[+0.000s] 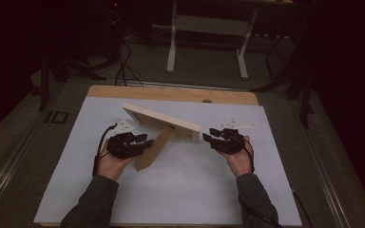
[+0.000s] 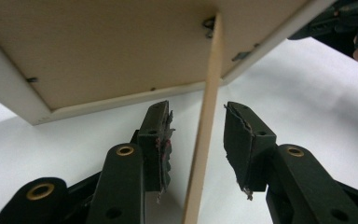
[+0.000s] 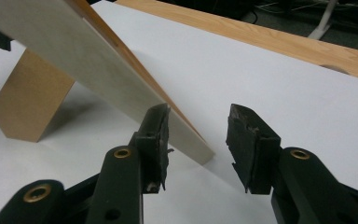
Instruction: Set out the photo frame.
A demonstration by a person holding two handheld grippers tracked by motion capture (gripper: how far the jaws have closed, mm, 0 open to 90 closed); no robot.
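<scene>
Wood-backed and pale-edged, the frame [image 1: 164,122] stands tilted over the white counter [image 1: 185,190], propped on its brown stand [image 1: 153,148], which reaches down to the sheet near the middle. Both forearms come in from the near edge in dark sleeves, hands wrapped round the tools, knuckles up.

The left hand-held gripper [image 1: 145,140] sits beside the stand, pointing toward the frame's underside. In the left gripper view its jaws straddle the stand [image 2: 204,140], seen edge-on as a thin tan strip; a gap shows on each side, so the pads do not press on it and the hand-held gripper [image 2: 196,140] is released. Above it the frame's back [image 2: 121,46] shows as a fibreboard panel with small metal clips, bordered by a cream rim.

The right hand-held gripper [image 1: 208,136] is at the frame's right end, pointing left toward it. In the right gripper view its jaws stand apart around the frame's lower corner [image 3: 186,140]; the left pad lies against or just in front of the cream edge, the right pad is clear of it, so this hand-held gripper [image 3: 196,140] is also released, not clamped. From there the frame slants up and away to the left, its cream side toward the camera and an orange-brown strip along its upper edge, with the stand [image 3: 30,100] beneath it resting on the counter [image 3: 284,93].
</scene>
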